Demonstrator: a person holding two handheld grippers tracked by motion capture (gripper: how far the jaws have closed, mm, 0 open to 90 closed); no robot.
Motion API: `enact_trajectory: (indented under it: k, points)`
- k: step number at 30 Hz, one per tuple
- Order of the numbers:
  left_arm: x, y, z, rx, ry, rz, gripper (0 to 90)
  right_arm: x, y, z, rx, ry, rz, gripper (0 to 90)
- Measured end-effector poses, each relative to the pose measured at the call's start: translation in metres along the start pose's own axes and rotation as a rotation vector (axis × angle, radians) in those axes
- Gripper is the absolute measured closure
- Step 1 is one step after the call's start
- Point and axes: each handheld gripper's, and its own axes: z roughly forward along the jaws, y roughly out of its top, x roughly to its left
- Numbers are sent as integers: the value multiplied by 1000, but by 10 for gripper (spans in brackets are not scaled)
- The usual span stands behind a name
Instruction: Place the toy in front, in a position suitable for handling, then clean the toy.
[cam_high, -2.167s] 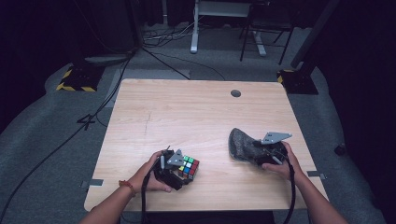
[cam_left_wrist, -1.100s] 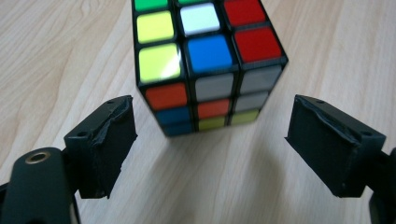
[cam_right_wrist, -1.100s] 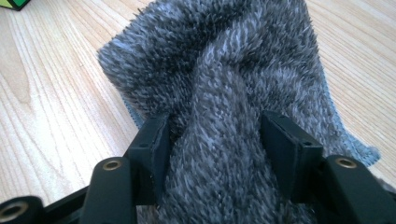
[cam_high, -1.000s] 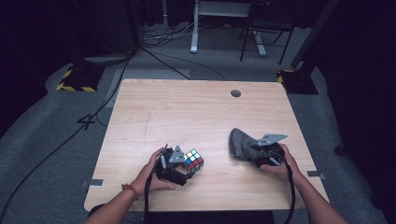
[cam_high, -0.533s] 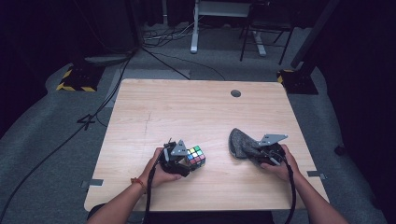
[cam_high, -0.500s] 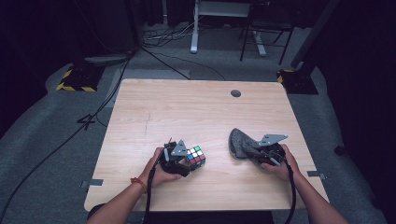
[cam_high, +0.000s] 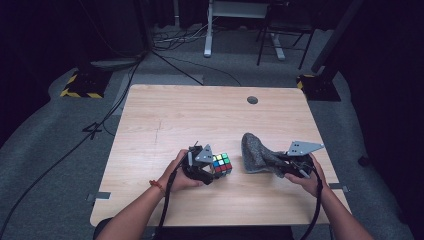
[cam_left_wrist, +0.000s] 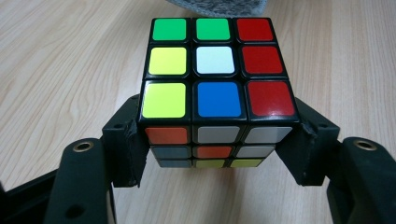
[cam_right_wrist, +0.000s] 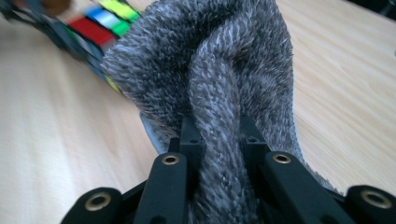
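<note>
A scrambled colour cube is clamped between the jaws of my left gripper, low over the wooden table. Its top face shows green, yellow, white, blue and red squares. To its right, my right gripper is shut on a fold of a fuzzy grey cloth, which bunches up toward the cube. The cube appears blurred beyond the cloth in the right gripper view.
A round grommet hole sits near the table's far edge. Cables, desk legs and yellow-black striped bases lie on the floor beyond. The far half of the table is bare wood.
My left gripper has carried the cube to the right, closer to the grey cloth. The right gripper and cloth have barely moved.
</note>
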Motion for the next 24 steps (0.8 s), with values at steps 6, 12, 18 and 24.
enact_trajectory:
  k: [6,12,18,24]
  points:
    - [-5,12,11,30,-21,51,340,17,20,2,-27,64,-55,774]
    - [-6,25,17,23,-42,75,340,34,38,13,-9,124,-103,773]
    - [-12,34,21,28,-48,121,340,50,52,30,47,189,-150,771]
    - [-15,33,20,42,-41,117,342,58,59,46,95,183,-164,770]
